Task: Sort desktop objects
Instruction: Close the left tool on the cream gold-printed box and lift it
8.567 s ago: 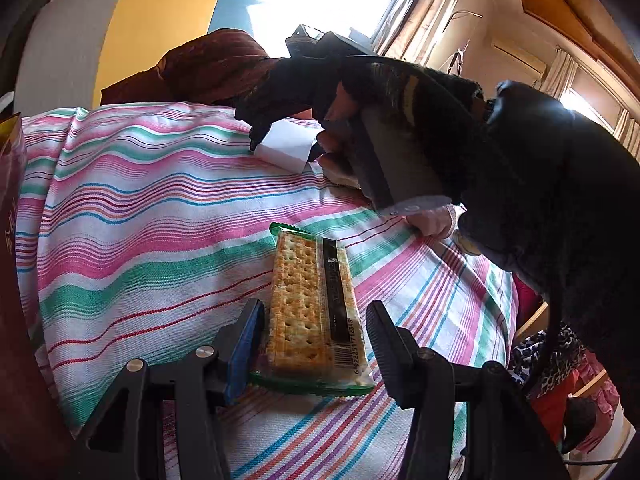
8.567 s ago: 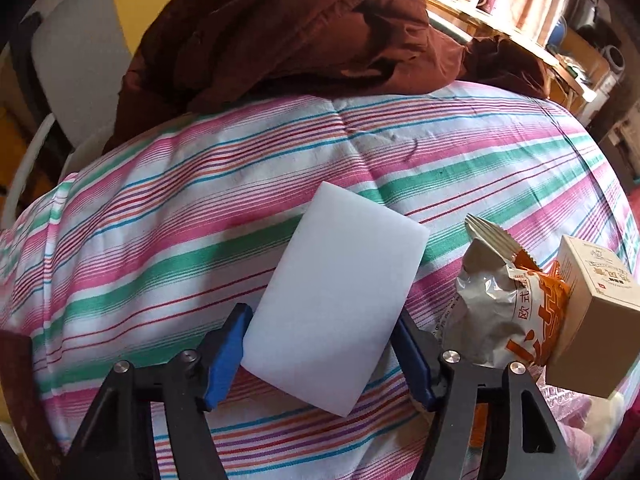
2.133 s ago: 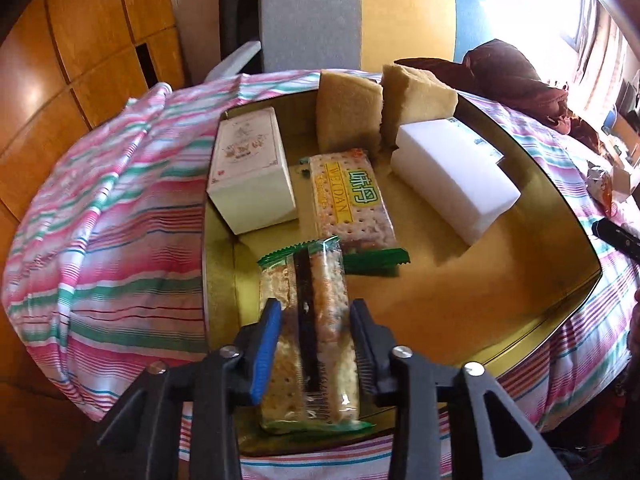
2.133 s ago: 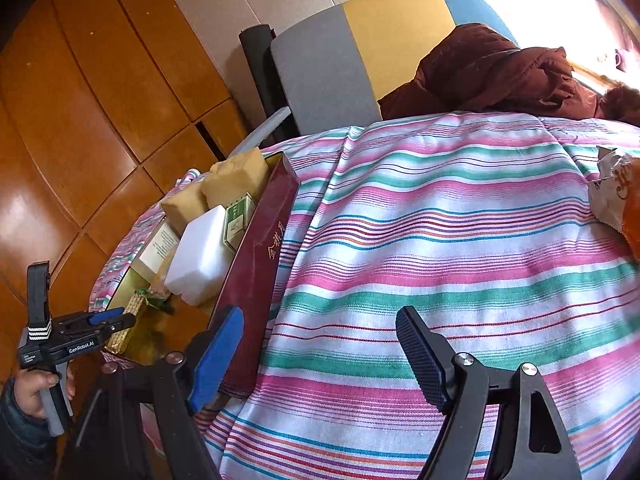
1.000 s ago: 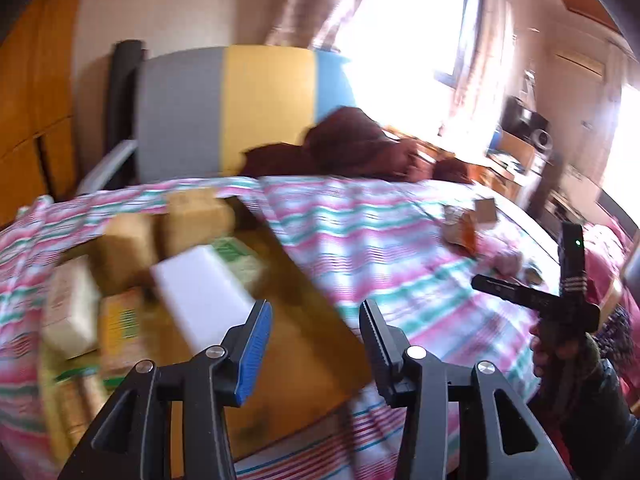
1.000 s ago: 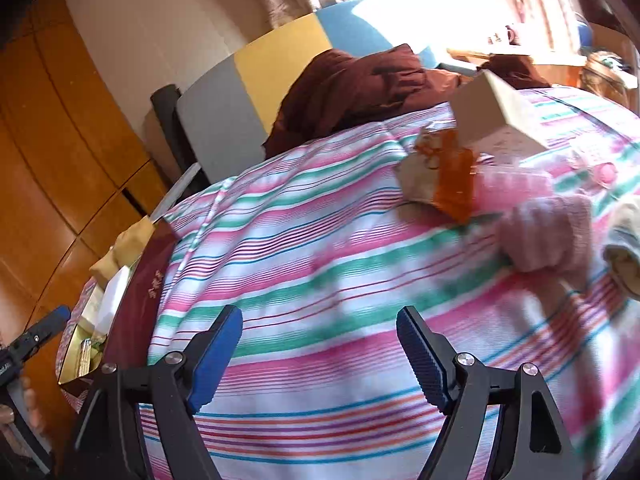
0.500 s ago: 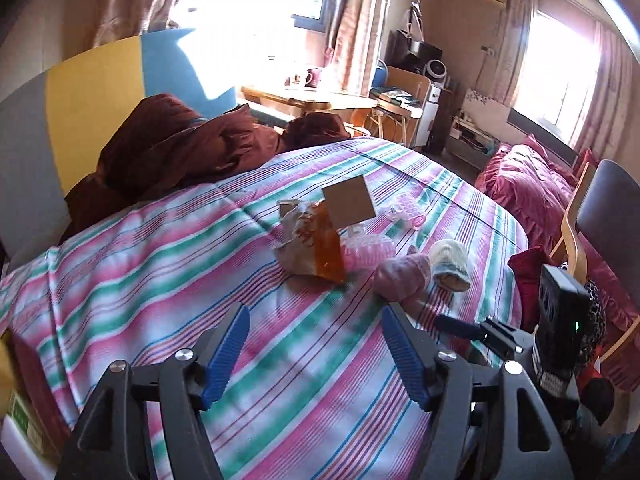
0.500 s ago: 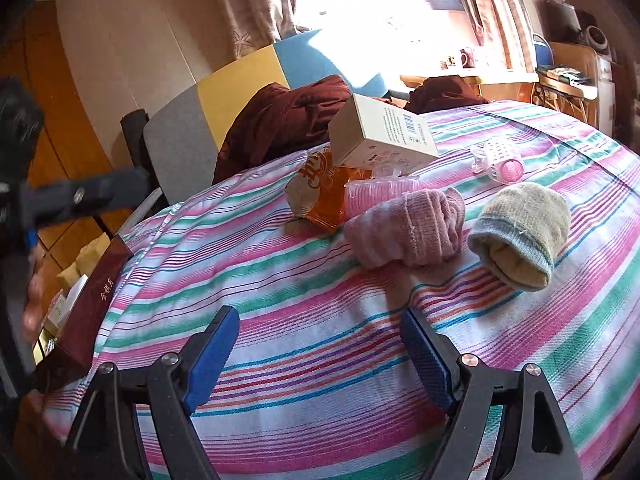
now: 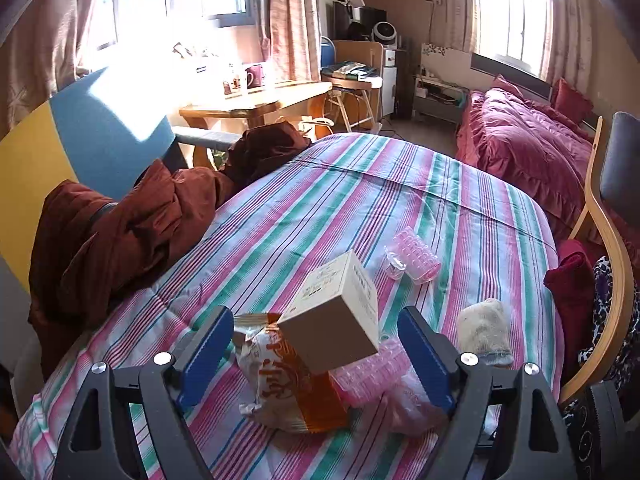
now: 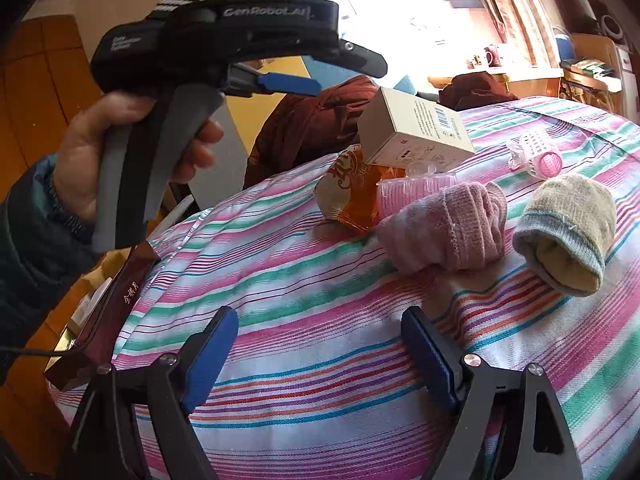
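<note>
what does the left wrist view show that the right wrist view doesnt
Only the left wrist view shows the open left gripper framing the box and snack bag, plus the red bed.

Only the right wrist view shows the hand holding the other tool, the pink sock, the dark red container at the table edge, and the open right gripper over bare cloth.

Both show the box, snack bag, pink hair rollers, beige sock and striped tablecloth.

"GenRobot.AI" on left gripper [image 10: 280, 80]
</note>
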Motion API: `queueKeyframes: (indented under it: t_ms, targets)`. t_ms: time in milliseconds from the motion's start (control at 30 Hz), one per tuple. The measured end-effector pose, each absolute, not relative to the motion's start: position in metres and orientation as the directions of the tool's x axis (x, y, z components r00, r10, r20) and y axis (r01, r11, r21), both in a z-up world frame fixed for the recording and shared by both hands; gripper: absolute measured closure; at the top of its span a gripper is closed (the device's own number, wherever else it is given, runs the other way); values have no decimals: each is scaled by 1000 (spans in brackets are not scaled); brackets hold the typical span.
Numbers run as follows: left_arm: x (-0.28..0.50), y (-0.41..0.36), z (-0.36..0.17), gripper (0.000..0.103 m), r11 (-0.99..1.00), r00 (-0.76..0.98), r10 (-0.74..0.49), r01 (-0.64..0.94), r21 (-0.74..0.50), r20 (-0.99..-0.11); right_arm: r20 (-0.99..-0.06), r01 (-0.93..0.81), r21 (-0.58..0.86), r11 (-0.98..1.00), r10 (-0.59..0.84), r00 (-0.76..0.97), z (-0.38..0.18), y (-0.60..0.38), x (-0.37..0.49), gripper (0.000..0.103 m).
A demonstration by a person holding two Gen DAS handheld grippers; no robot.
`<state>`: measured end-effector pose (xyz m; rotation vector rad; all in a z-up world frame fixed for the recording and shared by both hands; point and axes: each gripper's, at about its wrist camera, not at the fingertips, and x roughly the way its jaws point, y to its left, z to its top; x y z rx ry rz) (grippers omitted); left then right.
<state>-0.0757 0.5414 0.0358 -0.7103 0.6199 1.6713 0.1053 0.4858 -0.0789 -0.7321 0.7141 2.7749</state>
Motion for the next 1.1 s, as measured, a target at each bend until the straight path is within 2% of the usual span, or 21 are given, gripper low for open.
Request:
queueKeyframes:
  t_ms: [167, 367, 400, 433, 533, 833, 1100]
  targets:
    - [-76, 573, 29, 16, -156, -128, 614, -987, 39, -779, -497, -278, 409, -869, 43, -867, -79, 486, 105, 17]
    - [-93, 587, -1, 16, -187, -52, 541, -981, -59, -840, -488, -266, 416, -870, 33, -872, -80, 486, 106, 15]
    - [-90, 580, 1, 17, -194, -60, 555, -979, -58, -830, -487, -264, 417, -870, 32, -873, -80, 486, 106, 15]
    - [-88, 573, 2, 29, -201, -69, 568, -978, -58, -820, -485, -262, 418, -870, 30, -874, -80, 486, 106, 15]
    - [-80, 552, 7, 44, -224, -94, 607, -973, -57, -789, -487, -263, 416, -871, 31, -873, -80, 485, 106, 15]
    - [-58, 484, 22, 45, -301, -185, 707, -952, -53, -683, -499, -272, 405, -873, 38, -866, -80, 485, 104, 15]
    - [-49, 352, 10, 45, -504, -382, 671, -864, -13, -635, -525, -293, 377, -878, 58, -849, -80, 483, 101, 15]
